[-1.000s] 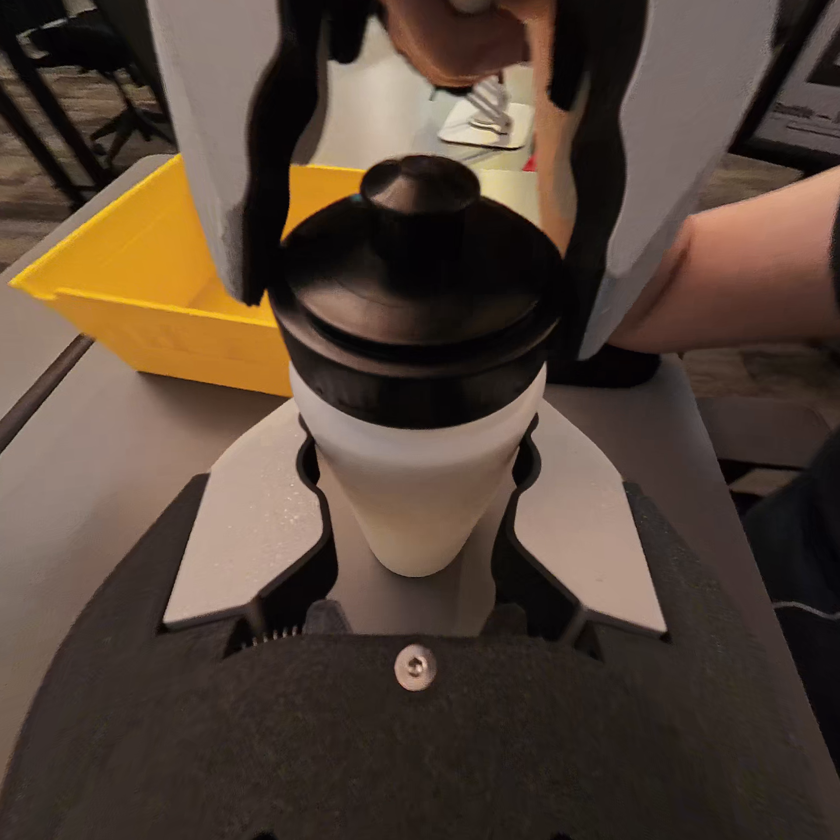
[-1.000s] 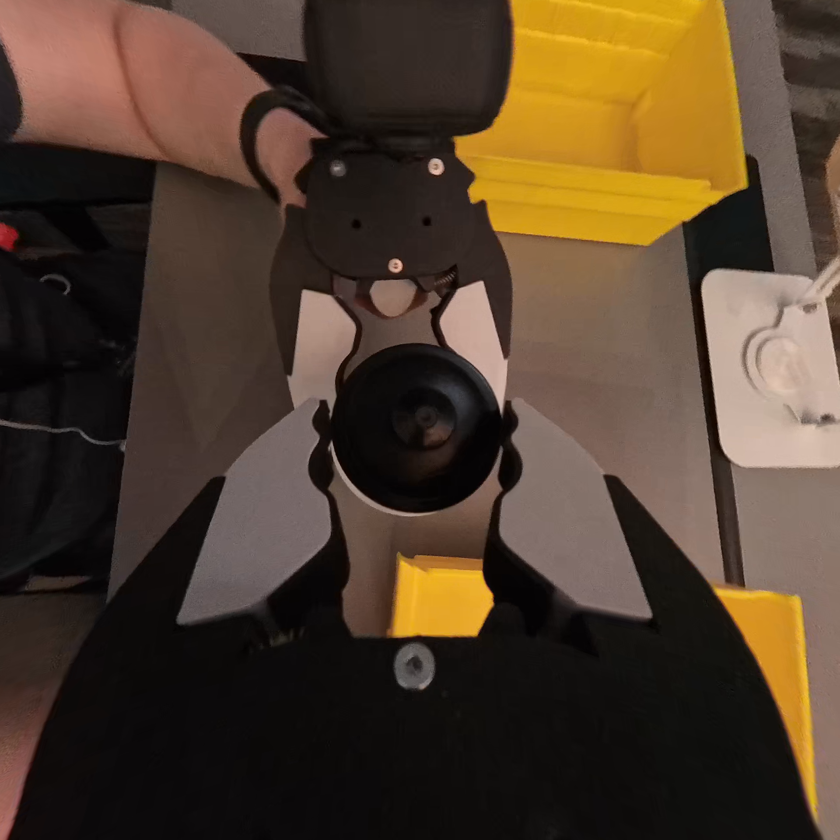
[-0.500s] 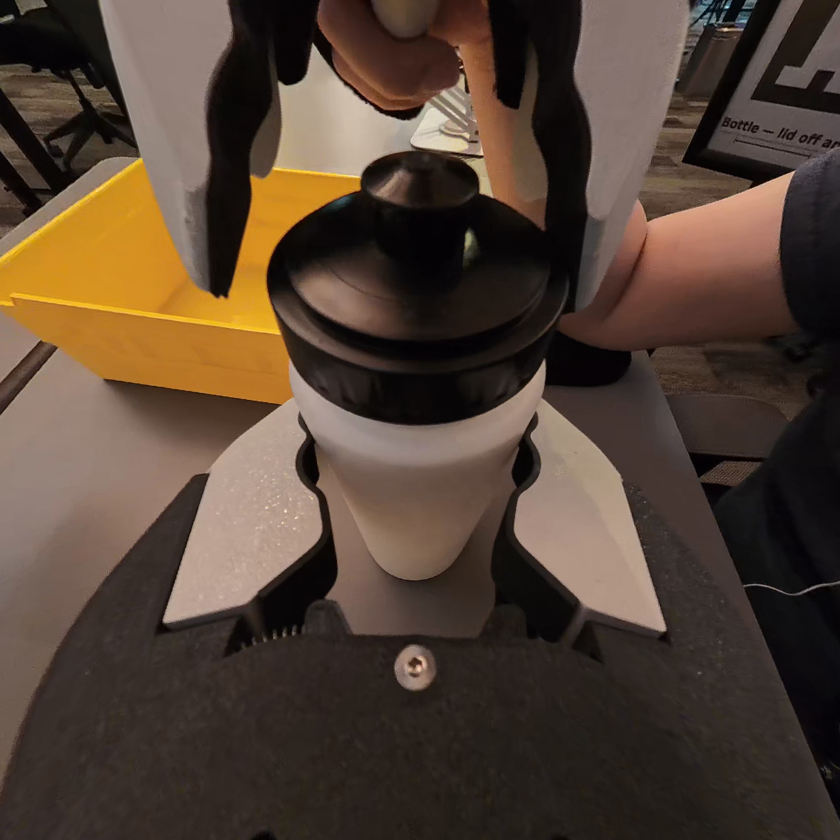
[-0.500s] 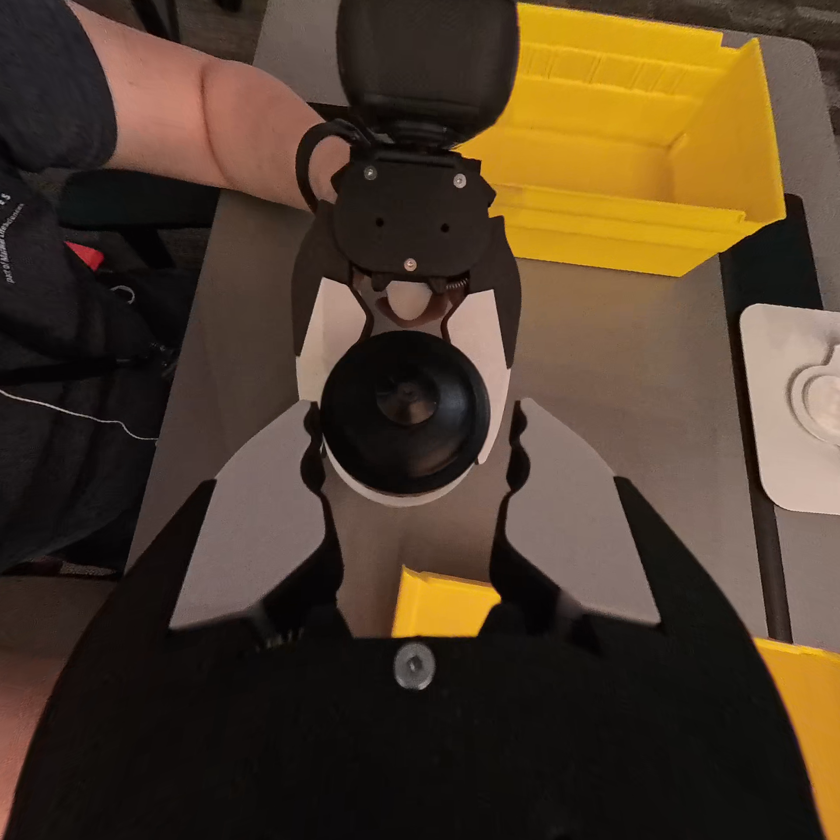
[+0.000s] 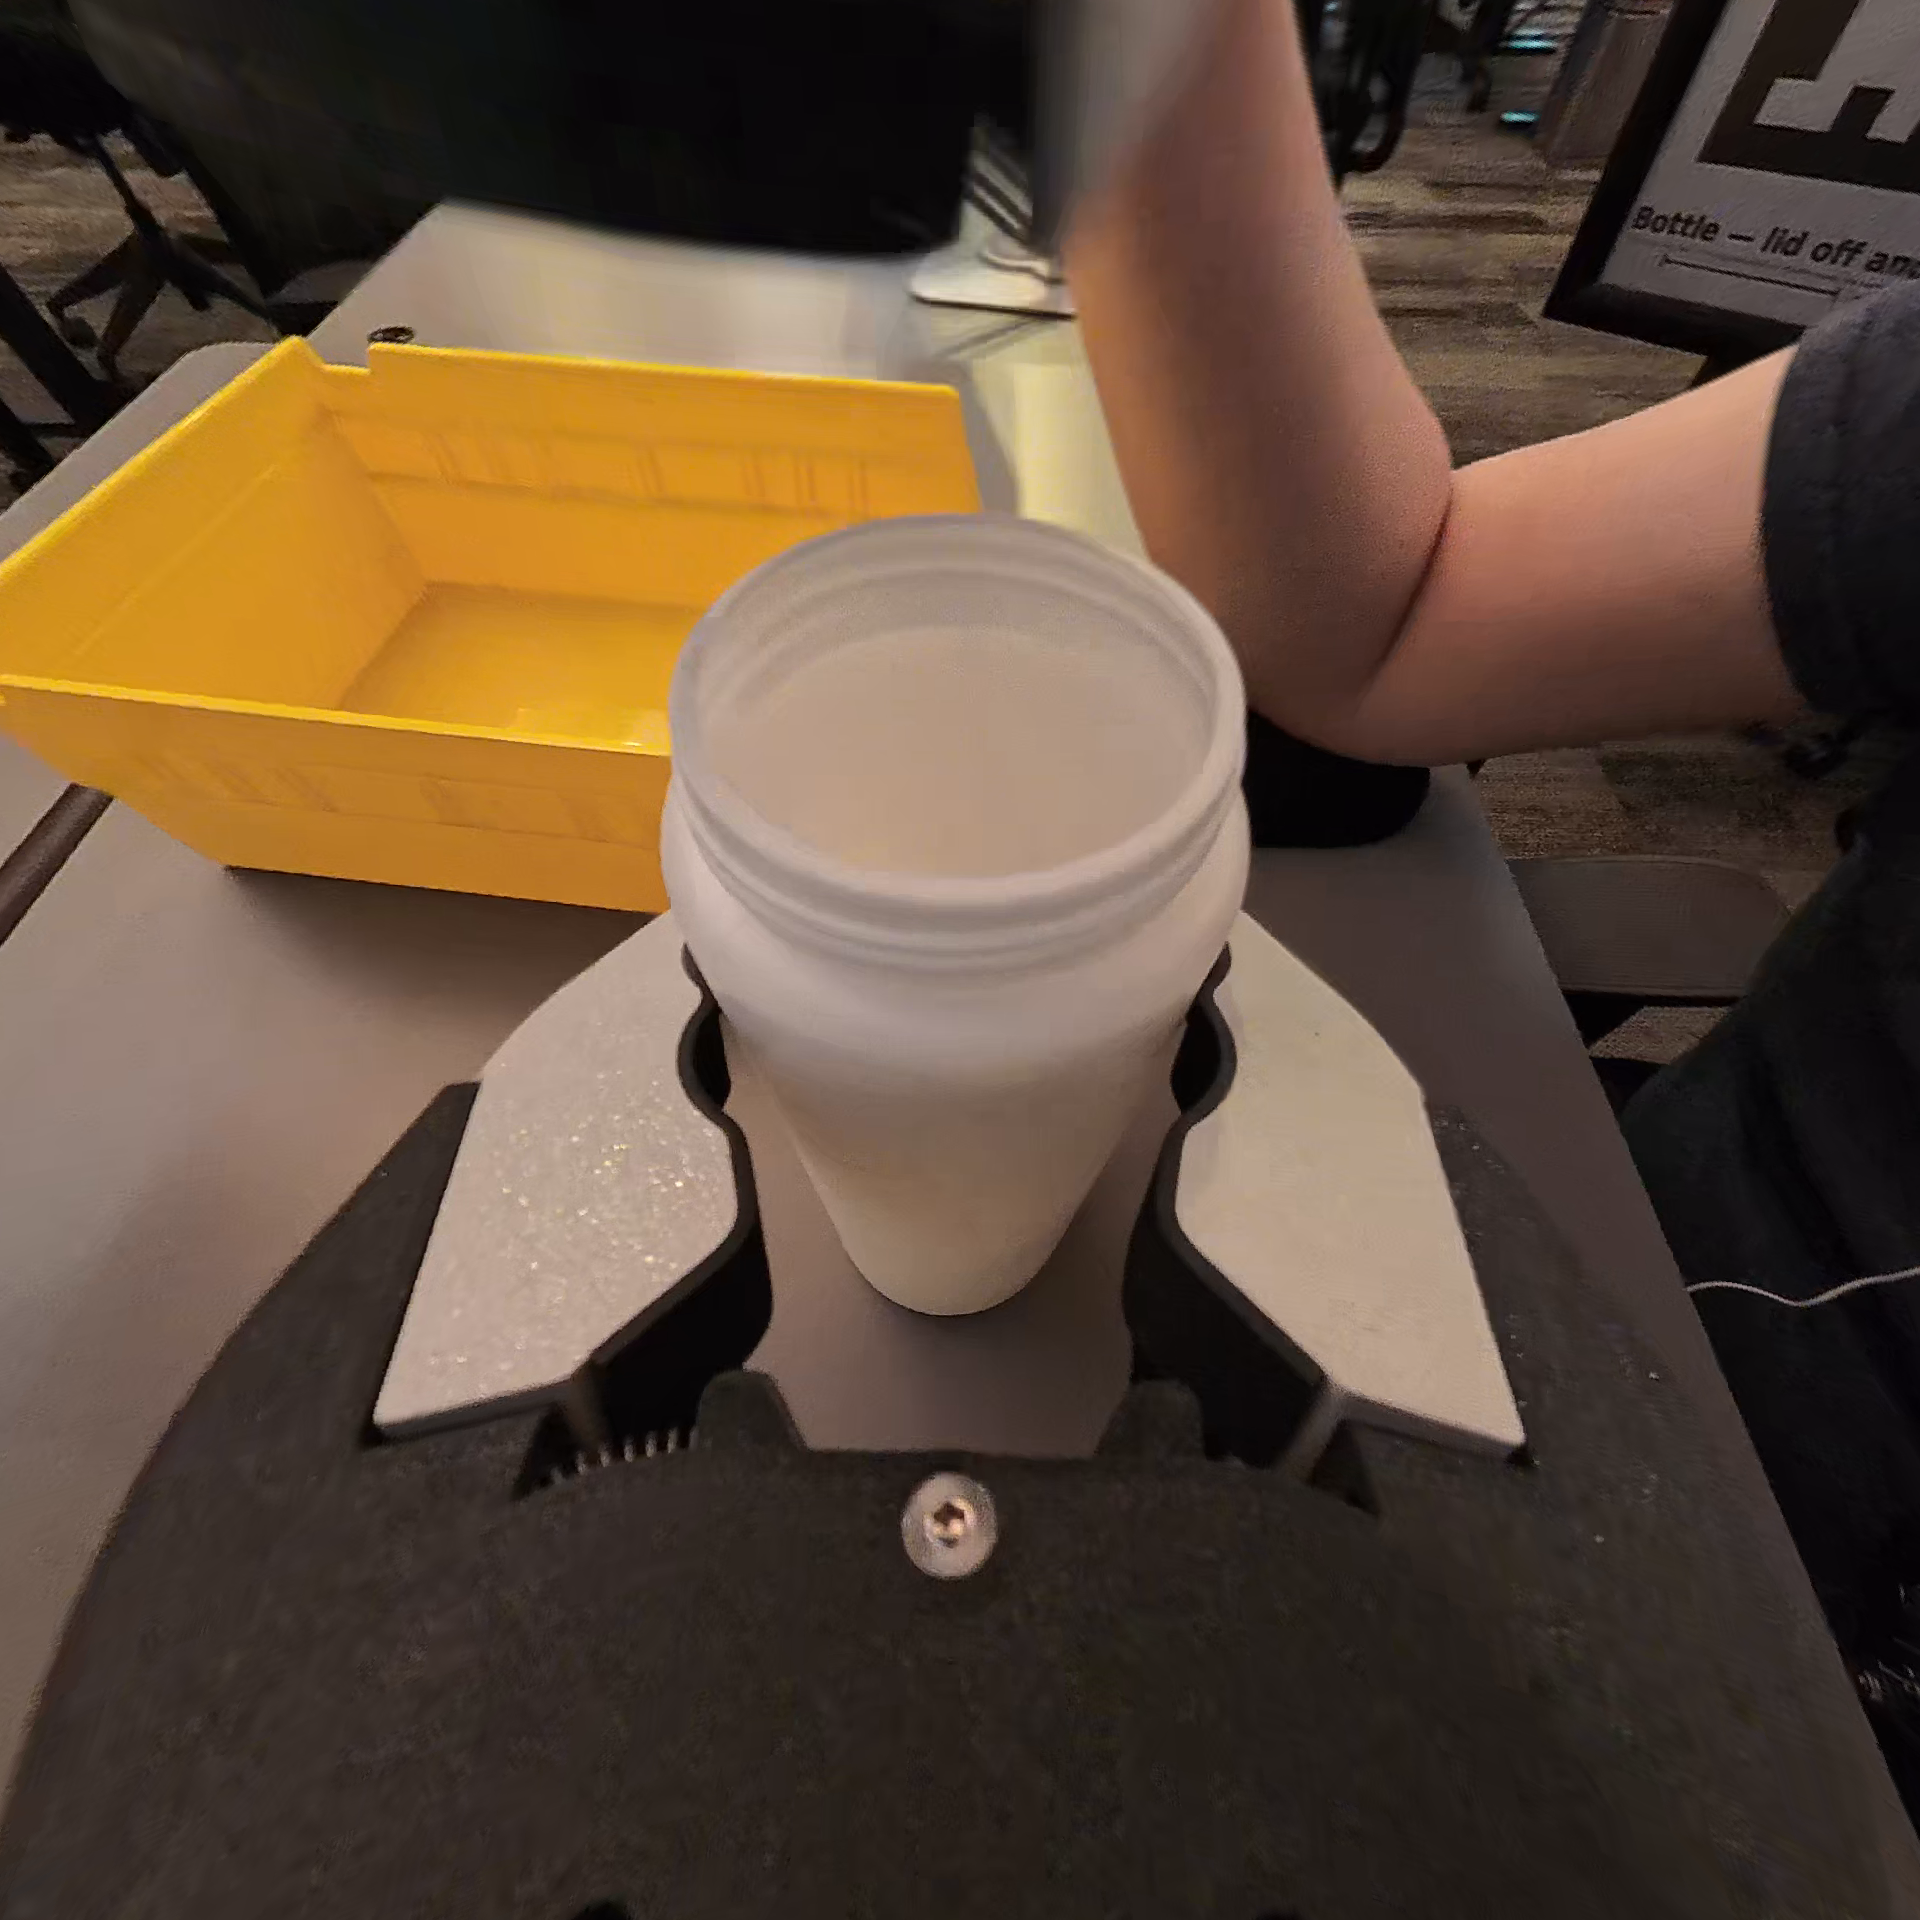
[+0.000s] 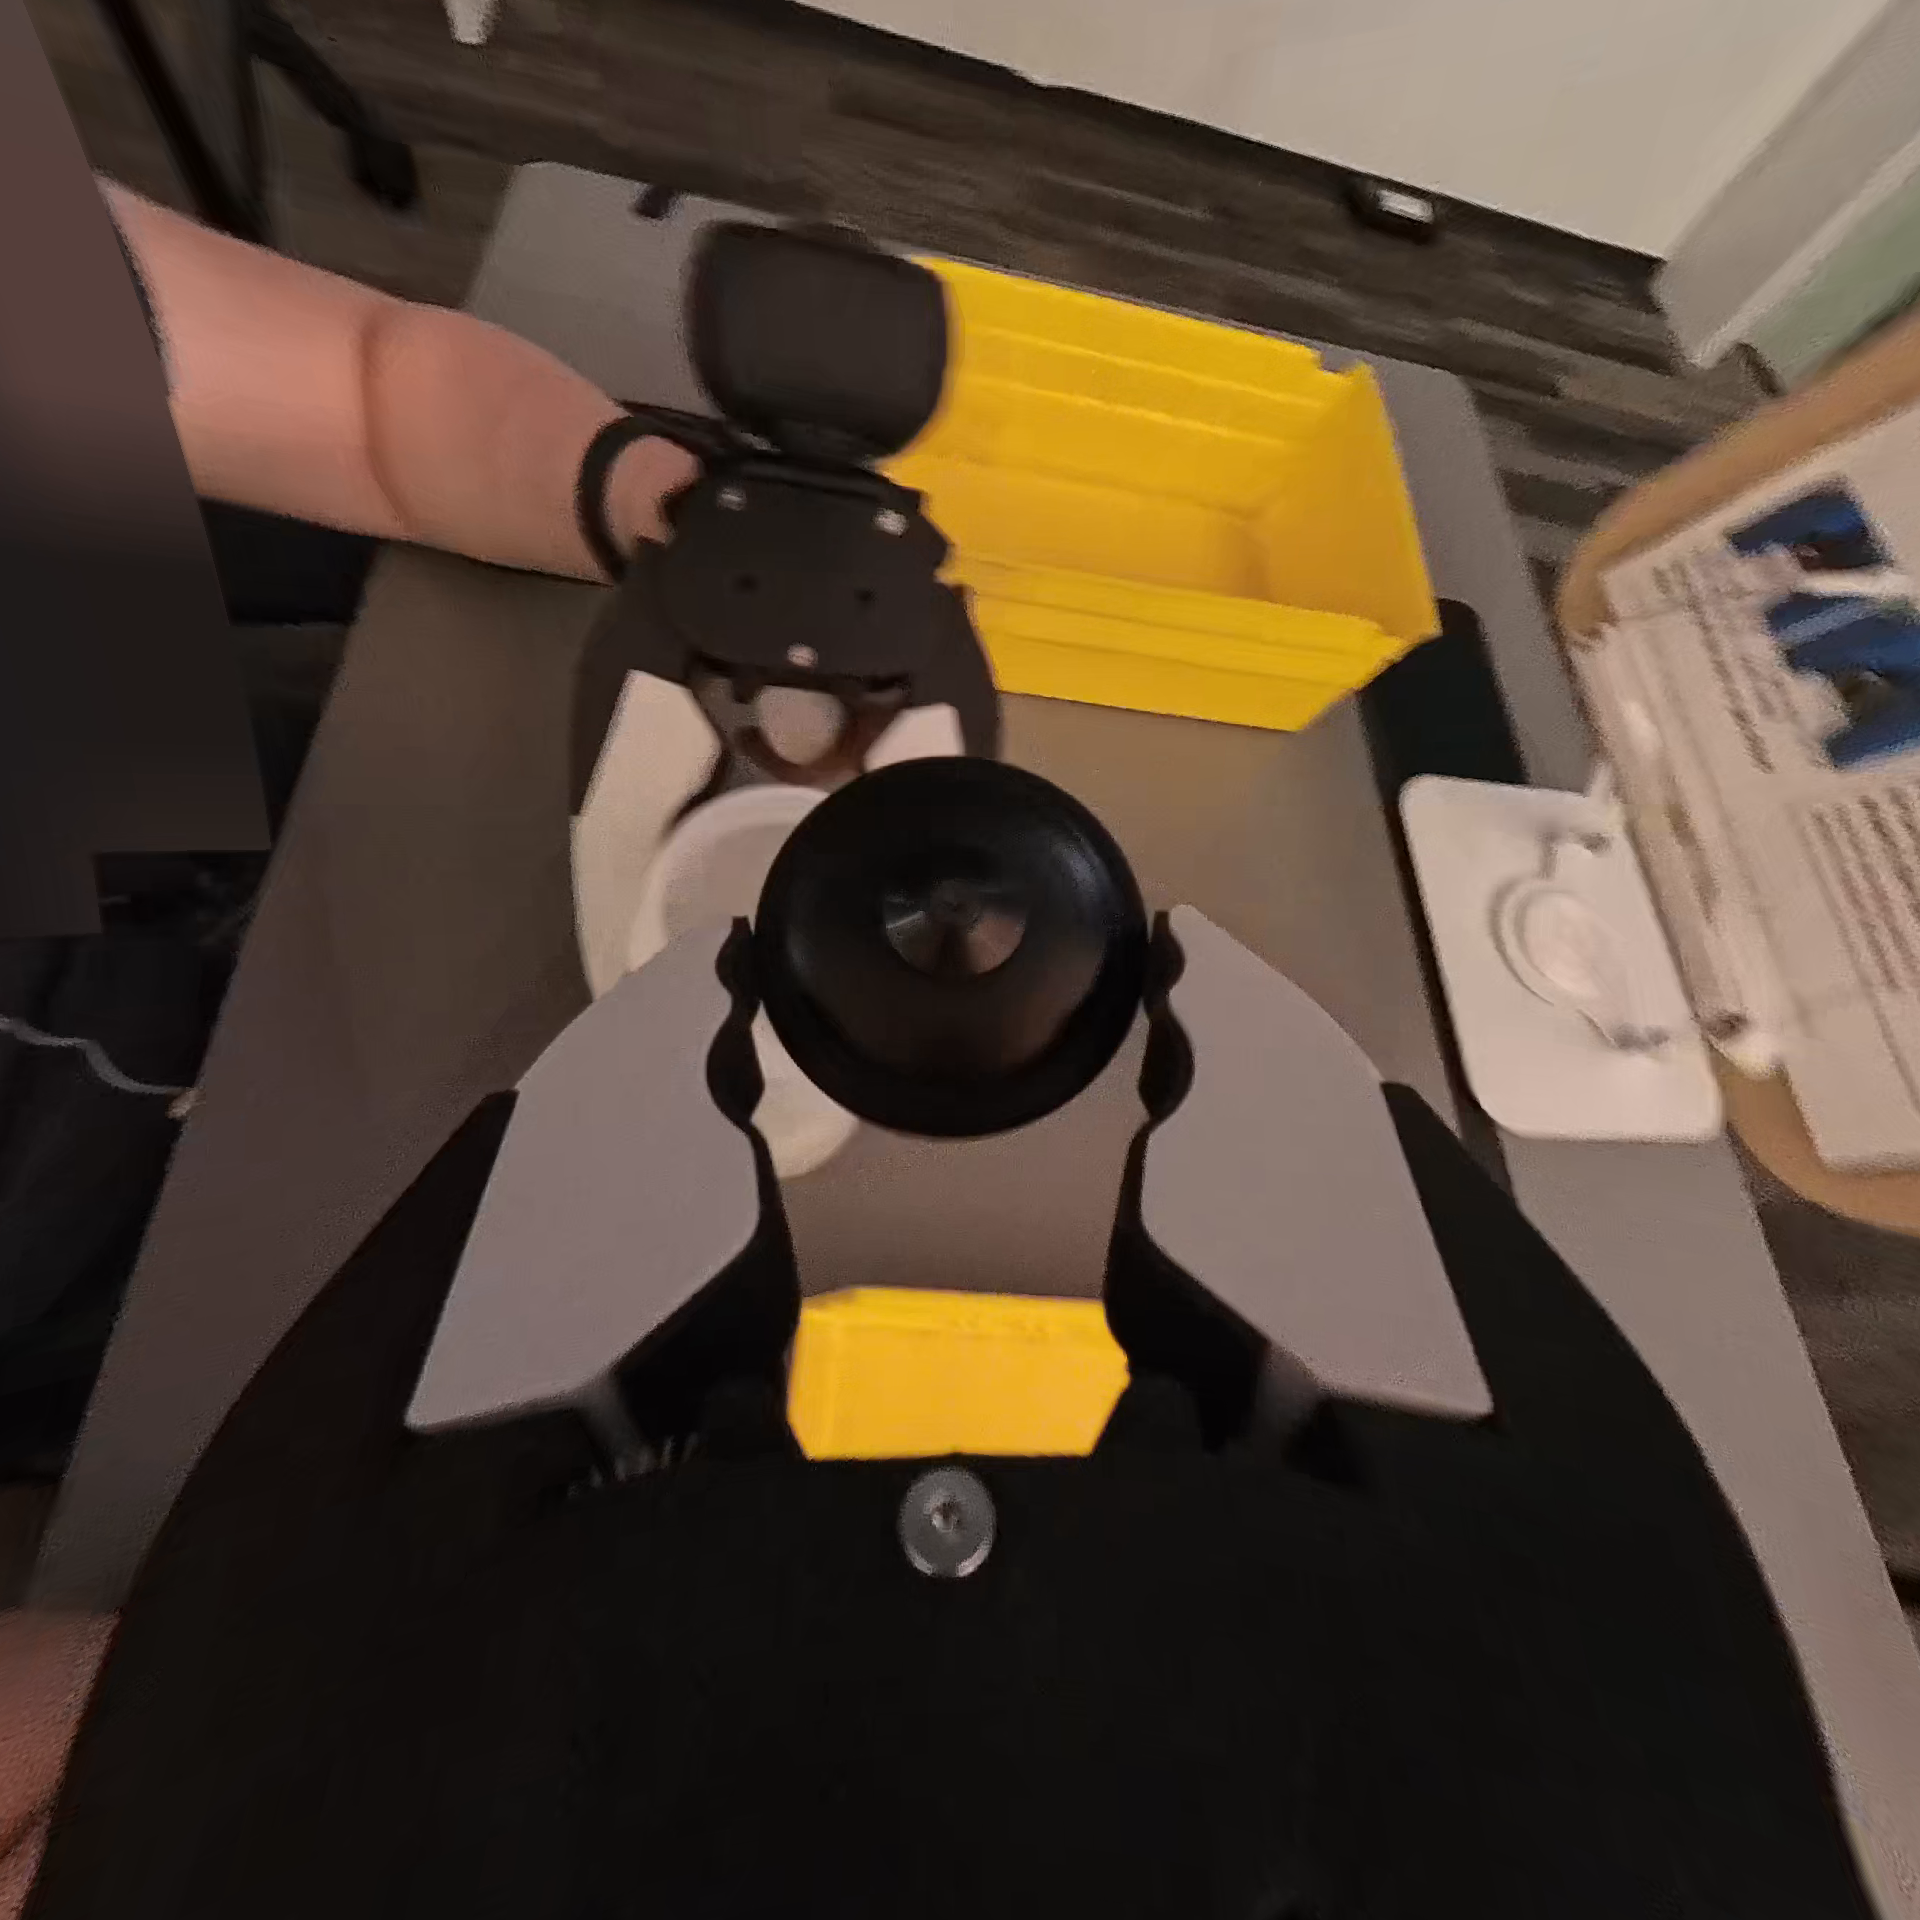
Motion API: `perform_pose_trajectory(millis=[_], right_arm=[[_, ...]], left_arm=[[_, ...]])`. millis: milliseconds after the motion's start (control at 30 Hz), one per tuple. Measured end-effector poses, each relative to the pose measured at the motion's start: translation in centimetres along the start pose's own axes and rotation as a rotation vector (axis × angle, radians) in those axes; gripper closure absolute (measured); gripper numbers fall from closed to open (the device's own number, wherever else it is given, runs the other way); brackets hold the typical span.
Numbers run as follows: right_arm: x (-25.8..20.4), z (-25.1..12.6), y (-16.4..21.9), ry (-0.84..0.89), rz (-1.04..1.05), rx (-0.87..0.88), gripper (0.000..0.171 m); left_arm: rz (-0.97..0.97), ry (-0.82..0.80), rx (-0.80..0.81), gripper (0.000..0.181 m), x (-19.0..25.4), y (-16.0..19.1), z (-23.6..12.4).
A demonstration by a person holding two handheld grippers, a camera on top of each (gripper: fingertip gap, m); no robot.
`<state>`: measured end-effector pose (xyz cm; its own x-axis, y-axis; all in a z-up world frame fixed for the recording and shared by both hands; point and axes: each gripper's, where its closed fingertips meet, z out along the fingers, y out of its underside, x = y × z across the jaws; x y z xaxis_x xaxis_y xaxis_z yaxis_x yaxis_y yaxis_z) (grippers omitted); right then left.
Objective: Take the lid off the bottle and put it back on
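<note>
Grey table [image 5: 208, 1091] under everything, yellow bin [image 5: 436, 623] sitting at the far side of it, just behind the bottle, and a second yellow bin [image 6: 956, 1371] peeking through between your right fingers

Now the bottle [image 5: 956, 935]: white, upright on the table, mouth wide open and bare, threads showing all round the neck. Your left gripper [image 5: 951, 1049] is clamped on its body, one finger each side, holding it steady

The lid [image 6: 940, 951] is off. Black, domed, spout up, and your right gripper [image 6: 945, 966] has it pinched across the rim, lifted clear of the bottle

Here's what matters for putting it back: in the right wrist view the bottle's white rim [image 6: 717, 862] peeks out up and to the left of the lid, so the lid hangs above but off-centre. The bottle's axis stands vertical, and the lid looks roughly level, though blur makes that hard to swear to. I'd say you need to slide the lid back over the mouth, centre it, then come straight down before any twist; an off-centre landing could cross the threads
</note>
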<state>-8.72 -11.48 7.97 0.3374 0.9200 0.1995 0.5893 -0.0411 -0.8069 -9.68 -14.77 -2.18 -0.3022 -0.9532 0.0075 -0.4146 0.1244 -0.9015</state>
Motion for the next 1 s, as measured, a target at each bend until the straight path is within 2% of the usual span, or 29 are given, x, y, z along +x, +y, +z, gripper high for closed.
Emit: perform_pose_trajectory(millis=[33, 100, 200, 233, 300, 400, 467, 633, 733, 900, 1000], right_arm=[[2.6, -1.2, 1.1, 0.117, 0.064, -0.016, 0.098], [8.9, -4.3, 6.0, 0.391, 0.271, -0.104, 0.098], [15.4, -8.1, 17.8, 0.687, 0.682, -0.326, 0.098], [16.1, -8.5, 21.6, 0.720, 0.796, -0.416, 0.098], [16.0, -7.6, 26.8, 0.691, 0.935, -0.536, 0.098], [15.5, -6.3, 30.9, 0.664, 1.024, -0.653, 0.098], [15.5, -5.3, 32.0, 0.650, 1.051, -0.680, 0.098], [16.4, -4.9, 33.8, 0.732, 0.945, -0.825, 0.098], [15.8, -4.2, 35.4, 0.699, 0.971, -0.883, 0.098], [15.7, -4.3, 34.3, 0.672, 1.057, -0.815, 0.103], [16.6, -5.8, 31.5, 0.730, 1.005, -0.736, 0.103]], left_arm=[[-0.008, -0.020, -0.005, 0.095, -0.4, 0.1, -0.1], [-0.030, -0.055, -0.008, 0.096, -1.1, 0.1, -0.3], [-0.050, -0.084, -0.004, 0.096, -1.8, 0.2, -0.5], [-0.054, -0.087, -0.004, 0.096, -1.9, 0.2, -0.6], [-0.057, -0.087, -0.002, 0.096, -2.0, 0.2, -0.6], [-0.048, -0.087, -0.007, 0.096, -1.9, 0.3, -0.5], [-0.050, -0.089, -0.006, 0.095, -1.9, 0.2, -0.5], [-0.051, -0.093, -0.006, 0.095, -1.9, 0.2, -0.5], [-0.055, -0.104, -0.011, 0.095, -2.1, 0.3, -0.6], [-0.072, -0.158, -0.012, 0.096, -3.3, 0.4, -1.0], [-0.077, -0.207, -0.022, 0.096, -4.2, 0.4, -1.8]])
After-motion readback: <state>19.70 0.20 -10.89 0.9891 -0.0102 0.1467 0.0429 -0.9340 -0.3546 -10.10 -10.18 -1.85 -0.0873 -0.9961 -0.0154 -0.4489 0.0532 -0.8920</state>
